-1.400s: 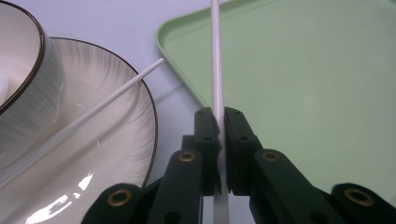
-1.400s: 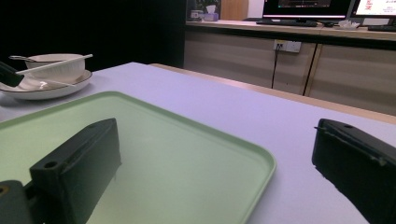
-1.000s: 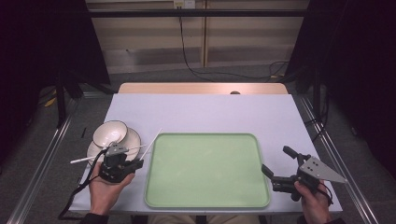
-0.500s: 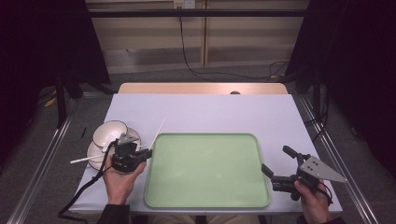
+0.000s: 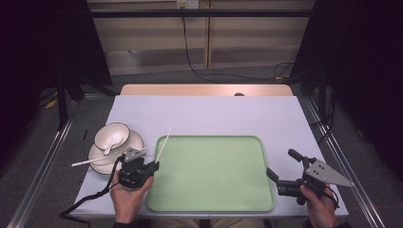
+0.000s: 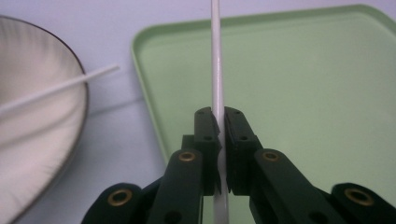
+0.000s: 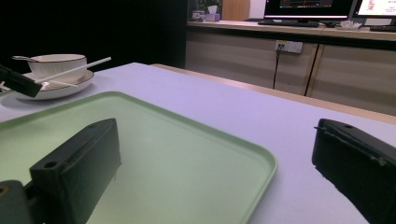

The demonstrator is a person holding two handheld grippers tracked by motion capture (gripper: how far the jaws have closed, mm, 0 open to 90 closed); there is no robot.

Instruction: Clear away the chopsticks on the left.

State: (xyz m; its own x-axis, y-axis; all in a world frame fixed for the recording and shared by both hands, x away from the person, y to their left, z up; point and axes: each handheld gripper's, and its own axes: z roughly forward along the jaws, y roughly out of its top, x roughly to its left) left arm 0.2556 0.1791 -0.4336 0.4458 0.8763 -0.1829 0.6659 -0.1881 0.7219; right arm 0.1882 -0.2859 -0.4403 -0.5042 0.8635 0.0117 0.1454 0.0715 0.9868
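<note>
Chopstick [image 6: 216, 70] carriage toward the tray [image 5: 247, 199]. One white chopstick is clamped between the shut jaws of the left gripper [image 5: 142, 164], its free end pointing away over the tray's left rim. Compared with a second ago, the left hand has been shifted from beside the plate [image 5: 97, 164] to the tray's edge, the stick lifted clear of the plate. A second chopstick [image 5: 88, 161] is left lying across the plate, beside the bowl [image 5: 116, 132] with its spoon [image 5: 110, 145]. The right gripper [image 5: 285, 173] is held wide open and empty near the tray's right rim. Placement on the tray is judged imminent.
</note>
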